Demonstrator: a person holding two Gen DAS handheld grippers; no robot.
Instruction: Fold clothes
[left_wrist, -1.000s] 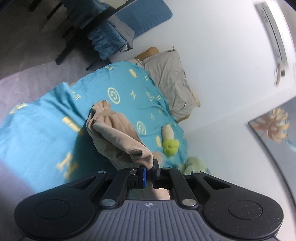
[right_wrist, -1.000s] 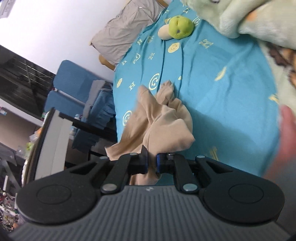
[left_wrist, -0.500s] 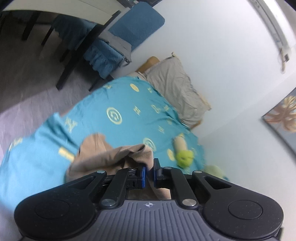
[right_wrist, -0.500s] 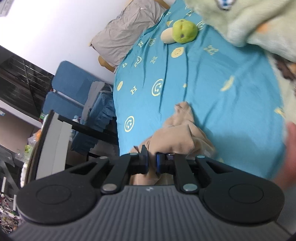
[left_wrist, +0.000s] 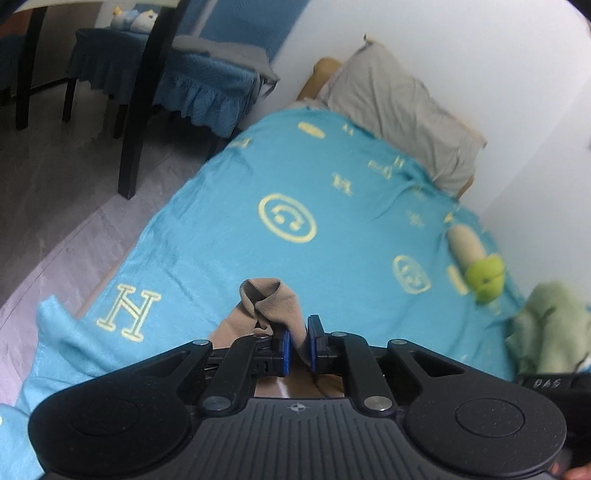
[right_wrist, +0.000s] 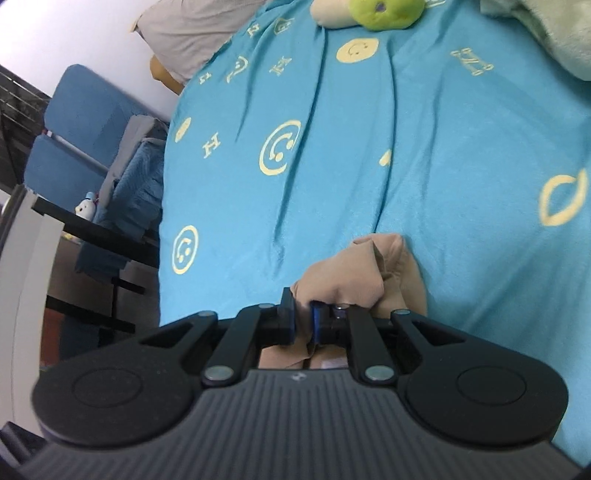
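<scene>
Left tongs (left_wrist: 298, 345) opening with tan garment (left_wrist: 275, 306) between pads, right tongs (right_wrist: 303, 322) clamped on it; risk: fold slumps unevenly beside bed (left_wrist: 332, 192) edge.

1. The tan garment (left_wrist: 275, 306) is mostly hidden behind the left gripper (left_wrist: 298, 349), whose jaws are opening; only a bunched fold shows above it.
2. The right gripper (right_wrist: 303, 323) covers the garment's lower part likewise.
3. The green blanket (left_wrist: 550, 325) is blurred and cut off at the right edge.
4. The plush toy (right_wrist: 369, 13) is cropped at the top edge.
</scene>
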